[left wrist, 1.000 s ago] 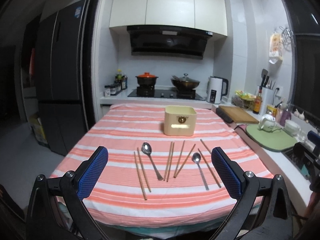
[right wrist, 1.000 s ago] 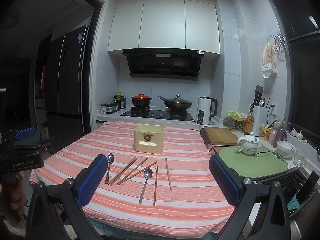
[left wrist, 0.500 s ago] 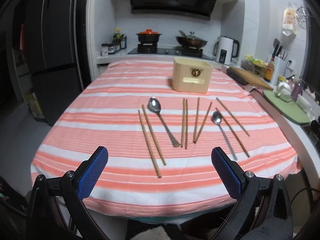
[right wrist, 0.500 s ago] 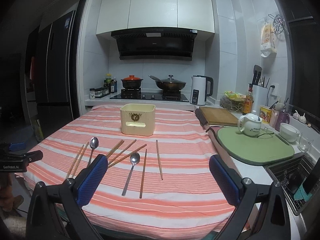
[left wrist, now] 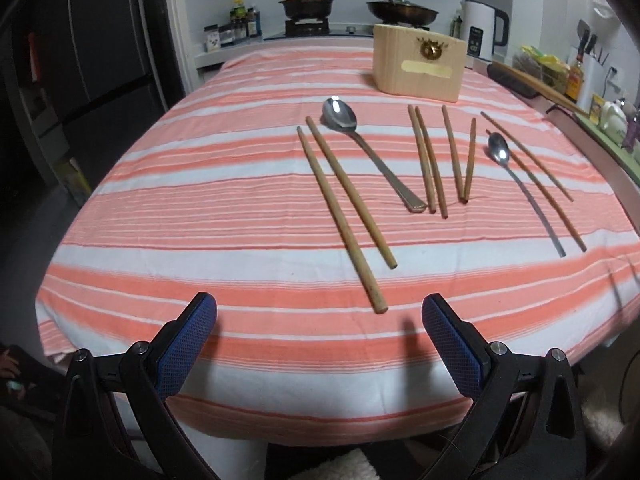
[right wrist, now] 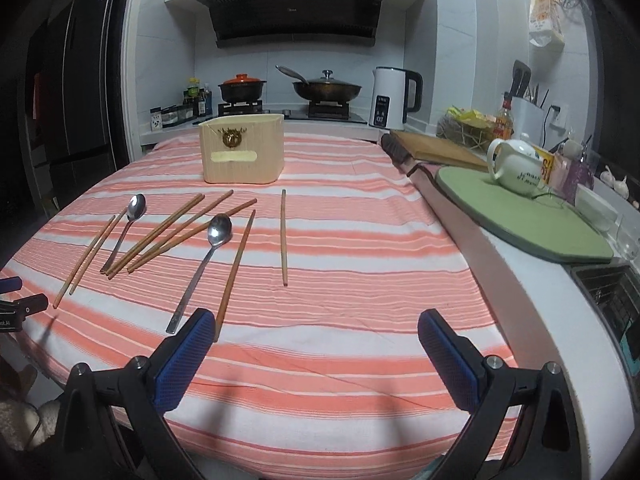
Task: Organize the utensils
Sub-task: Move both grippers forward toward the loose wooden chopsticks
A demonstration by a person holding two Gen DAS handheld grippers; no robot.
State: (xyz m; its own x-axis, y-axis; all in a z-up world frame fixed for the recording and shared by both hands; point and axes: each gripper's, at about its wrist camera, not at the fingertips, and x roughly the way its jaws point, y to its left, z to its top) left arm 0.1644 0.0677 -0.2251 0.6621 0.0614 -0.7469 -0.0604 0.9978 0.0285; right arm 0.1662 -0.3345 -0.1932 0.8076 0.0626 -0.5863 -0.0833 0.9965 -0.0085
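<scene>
Striped tablecloth [left wrist: 240, 220]; kitchen hob [right wrist: 288, 112] behind

coral-and-white striped tablecloth [left wrist: 240, 216], cream holder [right wrist: 242, 152], blue pads [left wrist: 186, 346]

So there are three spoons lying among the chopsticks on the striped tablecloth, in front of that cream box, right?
Not three: there are two spoons, a larger one and a smaller one. The left wrist view shows both among the chopsticks on the striped tablecloth, in front of the cream box.

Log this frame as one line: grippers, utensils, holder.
left gripper: open, empty | right gripper: open, empty | chopsticks: loose on cloth | spoons: two, on cloth | holder: upright behind utensils
</scene>
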